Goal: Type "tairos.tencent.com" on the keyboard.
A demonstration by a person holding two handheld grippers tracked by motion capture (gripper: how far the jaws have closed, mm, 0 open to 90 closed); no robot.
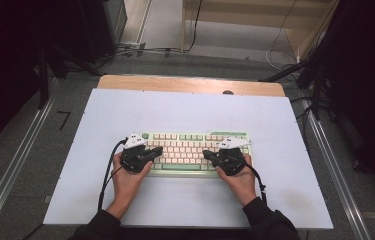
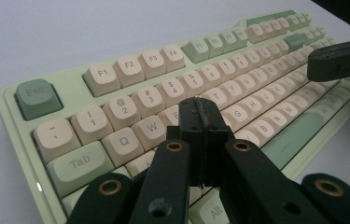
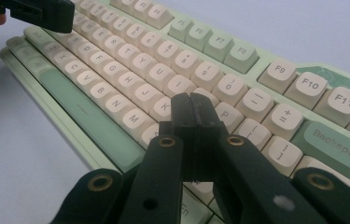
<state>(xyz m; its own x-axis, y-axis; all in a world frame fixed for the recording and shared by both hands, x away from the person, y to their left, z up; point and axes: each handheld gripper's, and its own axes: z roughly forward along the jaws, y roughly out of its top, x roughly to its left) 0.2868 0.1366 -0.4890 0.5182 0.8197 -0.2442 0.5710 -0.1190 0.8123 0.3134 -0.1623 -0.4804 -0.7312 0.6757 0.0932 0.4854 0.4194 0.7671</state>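
Pale green plastic with cream keycaps made up the keyboard (image 1: 197,153), which was seen from the high view lying near the middle of a white board (image 1: 185,115) laid over a wooden table (image 1: 190,83). The left gripper (image 1: 156,150) was held over the keyboard's left end by the left hand (image 1: 127,175), and the right gripper (image 1: 209,155) was held over its right half by the right hand (image 1: 239,175); both pointed inward toward the keyboard's centre, with a black cable (image 1: 106,180) trailing back from the left one. In the left gripper view, the left gripper (image 2: 203,116) was seen with its jaws pressed together on nothing, their tips poised above the keyboard (image 2: 116,93) around the E and R keys, though contact with the keys could not be told. The right gripper (image 2: 338,59) was visible farther along the keyboard. In the right gripper view, the right gripper (image 3: 192,112) was likewise seen closed on nothing, its tips above the keyboard (image 3: 238,60) near the K and L keys, while the left gripper (image 3: 32,13) hung over the keyboard's far end.
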